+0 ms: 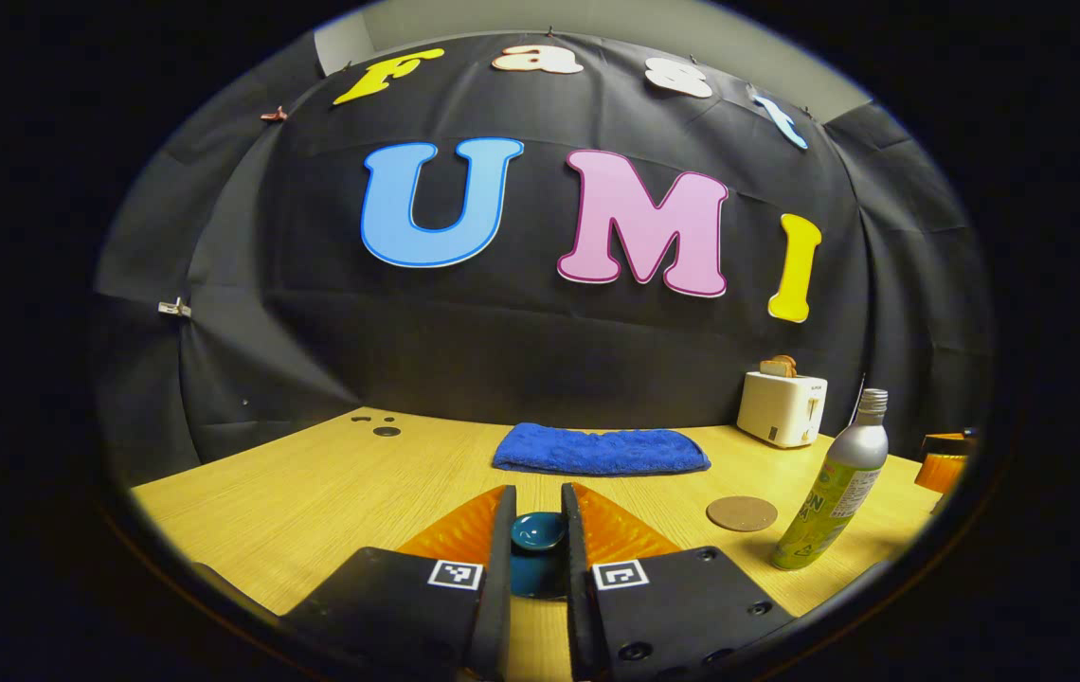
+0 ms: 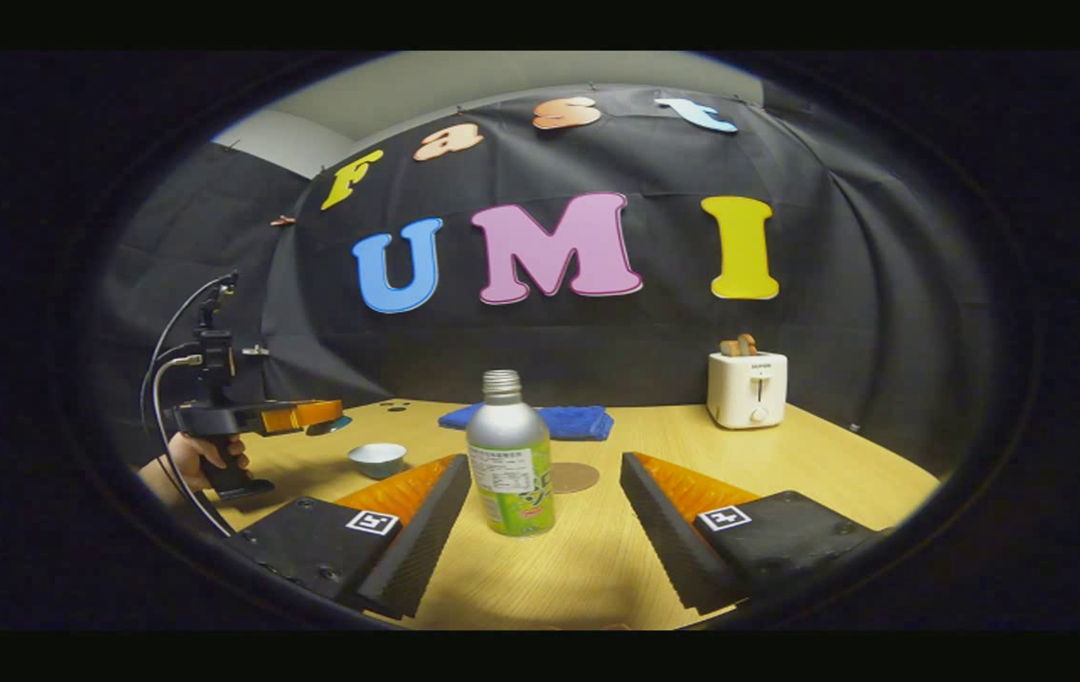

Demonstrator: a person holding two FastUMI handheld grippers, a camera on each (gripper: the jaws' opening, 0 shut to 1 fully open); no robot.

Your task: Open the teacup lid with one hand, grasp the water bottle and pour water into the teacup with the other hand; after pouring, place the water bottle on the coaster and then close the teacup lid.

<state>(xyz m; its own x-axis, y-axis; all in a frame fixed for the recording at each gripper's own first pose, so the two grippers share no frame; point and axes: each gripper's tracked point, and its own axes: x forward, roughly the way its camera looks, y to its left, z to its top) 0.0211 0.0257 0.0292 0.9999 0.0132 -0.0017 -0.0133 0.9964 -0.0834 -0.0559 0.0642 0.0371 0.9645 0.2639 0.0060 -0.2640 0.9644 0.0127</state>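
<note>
At the left, the left tongs (image 1: 538, 530) are closed on the dark teal teacup lid (image 1: 538, 532), held clear above the worktop; in the right gripper view they are seen lifted beside the uncovered pale teacup (image 2: 377, 458). Further right, the silver metal water bottle with a green label (image 2: 510, 457) stands upright between the wide-open right tongs (image 2: 540, 502), not yet touched. The bottle is best approached squarely and gripped at mid-body, so that it is not tipped. Just behind it lies the round brown coaster (image 2: 575, 476). The pale wooden worktop (image 2: 578, 568) also carries a folded blue towel (image 1: 599, 451) and a white toaster (image 2: 747, 388) before the black cloth wall.
</note>
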